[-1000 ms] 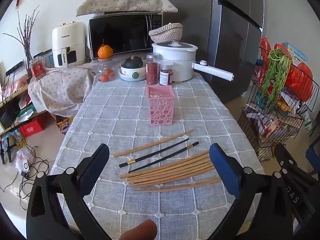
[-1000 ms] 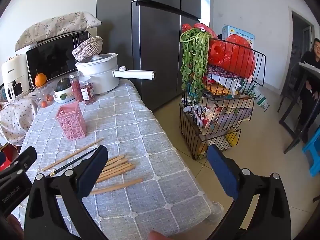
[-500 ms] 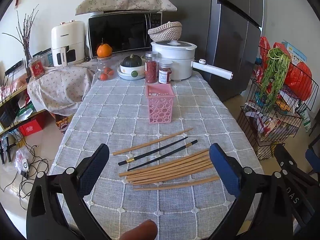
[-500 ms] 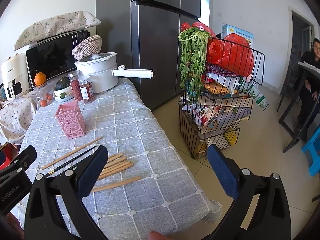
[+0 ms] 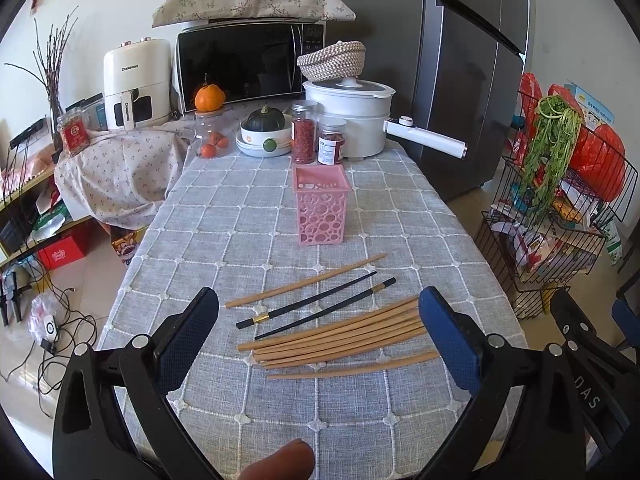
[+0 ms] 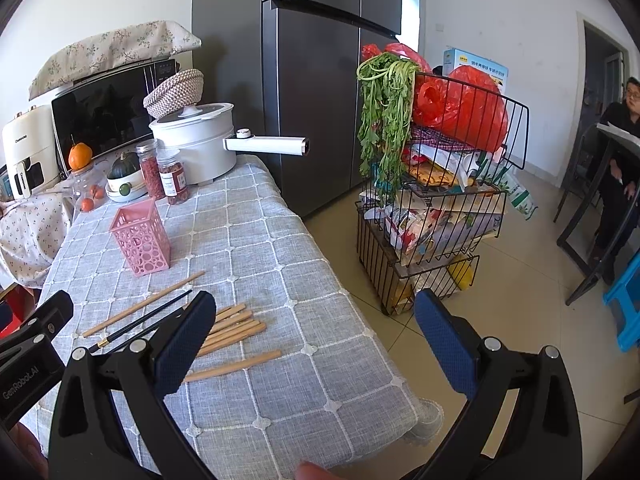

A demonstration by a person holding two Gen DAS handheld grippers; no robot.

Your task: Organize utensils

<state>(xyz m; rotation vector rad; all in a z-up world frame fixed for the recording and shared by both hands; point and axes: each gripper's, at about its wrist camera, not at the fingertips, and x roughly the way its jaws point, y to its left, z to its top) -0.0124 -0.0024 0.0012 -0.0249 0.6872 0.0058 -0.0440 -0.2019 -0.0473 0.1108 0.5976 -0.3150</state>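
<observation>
Grey checked cloth covers the bench (image 5: 240, 216), and a pink basket (image 5: 321, 210) stands on it in front of two red jars (image 5: 316, 138) and a white pot (image 5: 352, 116). Wooden chopsticks (image 5: 336, 336) and two black chopsticks (image 5: 316, 306) lie flat on the cloth, nearer than the basket, right between the fingers of the left tongs (image 5: 318, 330), which are spread wide and hold nothing. The right tongs (image 6: 314, 338) are spread wide and empty too, with the wooden sticks beside their left finger.

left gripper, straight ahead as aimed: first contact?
Likely the wooden chopsticks on the tablecloth; the open left gripper frames them. The pink basket lies farther on. Depth uncertain.
</observation>
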